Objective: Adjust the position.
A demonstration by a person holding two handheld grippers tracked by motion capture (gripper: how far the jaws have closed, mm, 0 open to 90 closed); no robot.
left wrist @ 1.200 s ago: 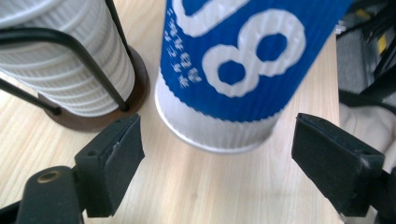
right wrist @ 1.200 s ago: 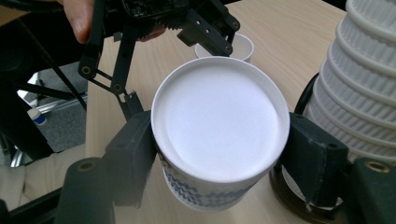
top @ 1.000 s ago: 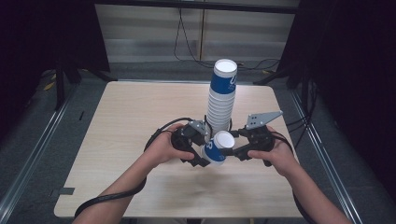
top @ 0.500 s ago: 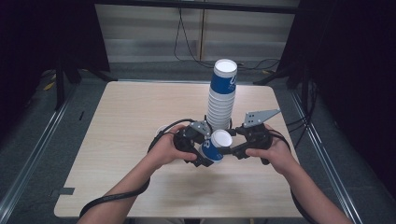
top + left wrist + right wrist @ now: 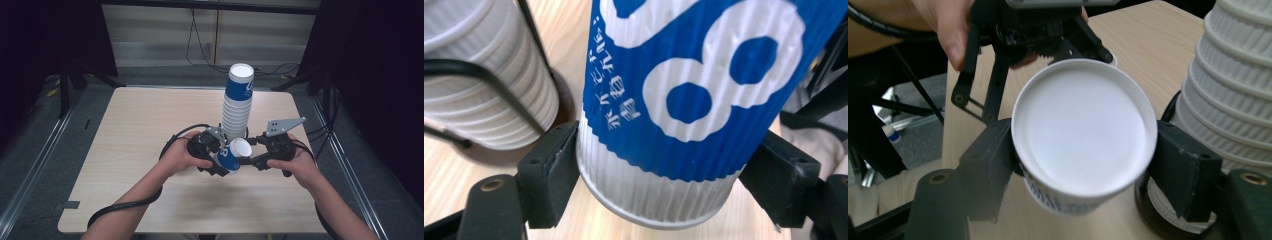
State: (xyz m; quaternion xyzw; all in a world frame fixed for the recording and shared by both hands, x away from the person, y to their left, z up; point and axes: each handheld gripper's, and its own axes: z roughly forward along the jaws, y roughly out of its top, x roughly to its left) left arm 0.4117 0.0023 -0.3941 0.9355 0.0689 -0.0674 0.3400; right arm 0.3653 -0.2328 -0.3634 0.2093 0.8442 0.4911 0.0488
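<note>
Fingers of the left gripper [image 5: 216, 161] are closed against the lower, white-ribbed part of the blue paper cup [image 5: 231, 156]; in the left gripper view one black pad [image 5: 549, 170] is pressed to the cup's left flank and the other to its right flank, with the cup's bottom rim seen between them. The left hand [image 5: 181, 156] is wrapped round the gripper body, its cable trailing back over the worktop [image 5: 140, 125]. The cup is held tilted just above the worktop at its near middle, white mouth turned up and toward the right gripper (blue wall with white print toward the left one). Directly behind it, the stack of cups [image 5: 237, 107] stands upright on the worktop, one blue-and-white cup on top of white ribbed rims. The fingers of the right gripper [image 5: 249, 159] are set at the cup's mouth: in the right gripper view the pads [image 5: 990, 167] lie against both sides of the rim, so the cup is gripped from both ends. The right hand [image 5: 295, 162] is seen holding its gripper at the right, grey plate uppermost.
</note>
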